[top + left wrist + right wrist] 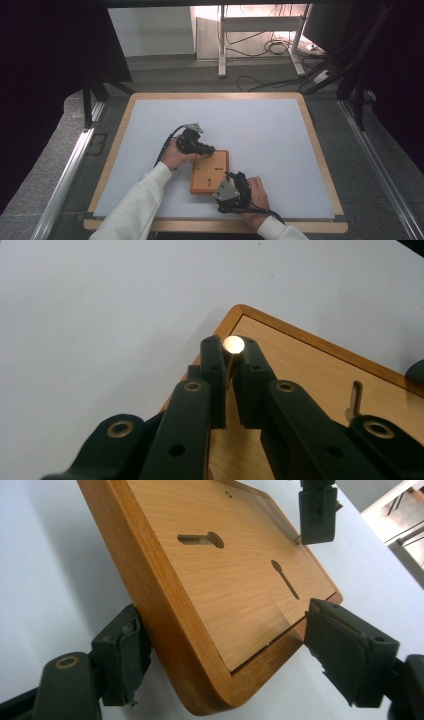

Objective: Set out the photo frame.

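Left gripper view: left gripper (pixel 231 365) at centre frame, clamped narrow on a thin brass-coloured pin with a round shiny head (pixel 233 345), above the corner of a flat rectangular orange-brown wooden board (pixel 305 360). Right gripper view: right gripper (pixel 220 655), wide, straddling the board's lower corner, pads just off its edges. High view: board low centre on the white tabletop (pixel 260 125). No legible writing.

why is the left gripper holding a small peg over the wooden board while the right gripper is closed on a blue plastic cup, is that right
Not quite. The right gripper has no blue cup: the right gripper view shows its jaws on either side of the near corner of the wooden board. The left gripper does hold a small peg over the board.
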